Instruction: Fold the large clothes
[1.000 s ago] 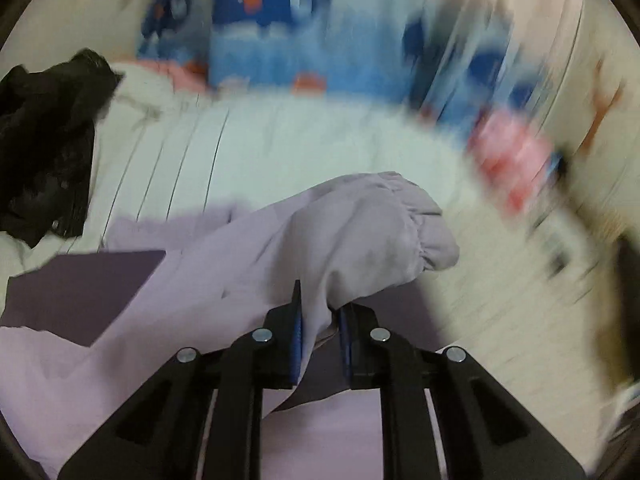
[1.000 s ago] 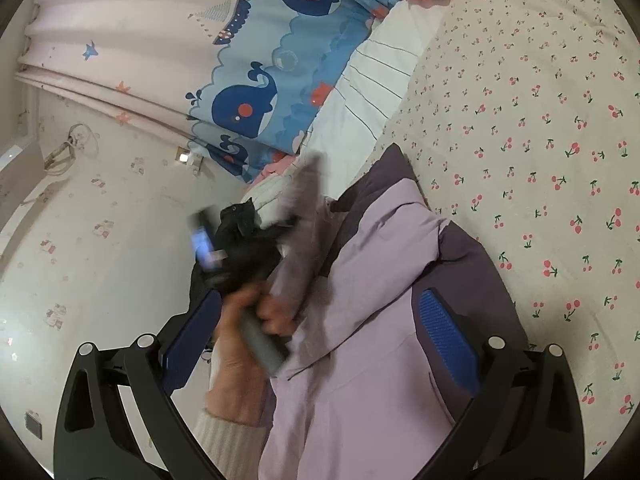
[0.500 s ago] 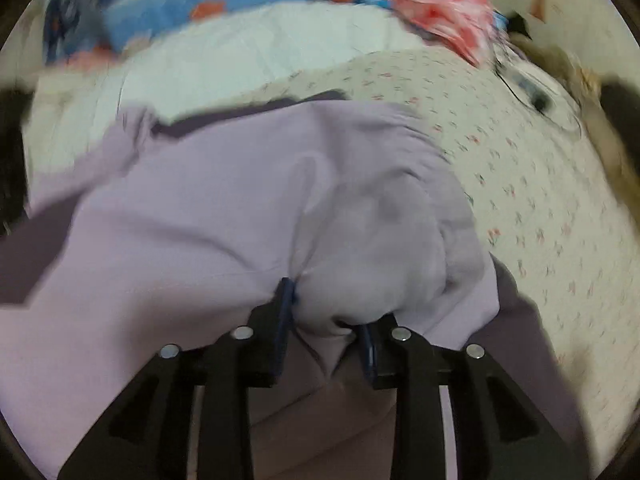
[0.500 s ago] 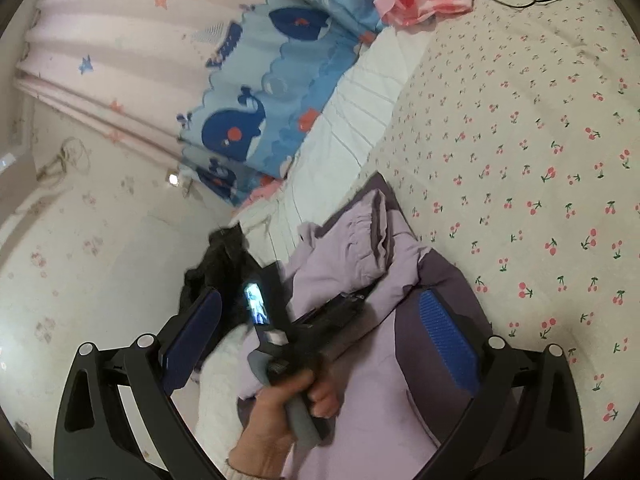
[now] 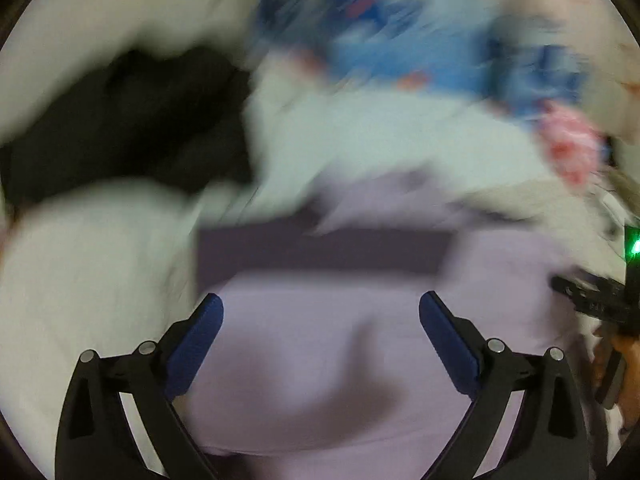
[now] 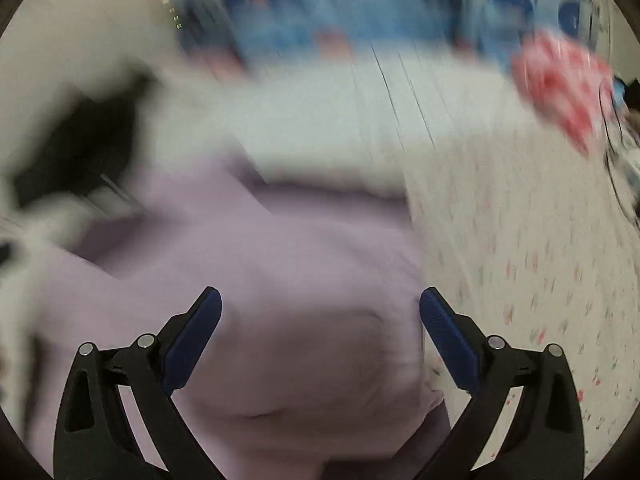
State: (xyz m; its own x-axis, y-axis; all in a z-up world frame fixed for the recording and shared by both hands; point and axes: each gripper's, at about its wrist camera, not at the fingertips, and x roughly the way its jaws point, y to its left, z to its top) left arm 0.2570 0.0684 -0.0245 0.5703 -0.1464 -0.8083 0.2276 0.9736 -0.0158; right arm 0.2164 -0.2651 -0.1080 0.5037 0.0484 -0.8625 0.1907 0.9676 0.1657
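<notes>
Left gripper [image 5: 320, 320] now spread wide and empty, sleeve let go since 0.5 s ago. Right gripper [image 6: 320, 316] likewise agape. Lilac jacket [image 5: 320, 360] lower centre on bed [image 6: 540, 260] (blurred); fold laid, judging so.

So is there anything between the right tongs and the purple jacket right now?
Nothing visible. The right tongs are open directly over the purple jacket, with only its fabric showing between the pads. The frame is blurred, so contact can't be judged.
</notes>
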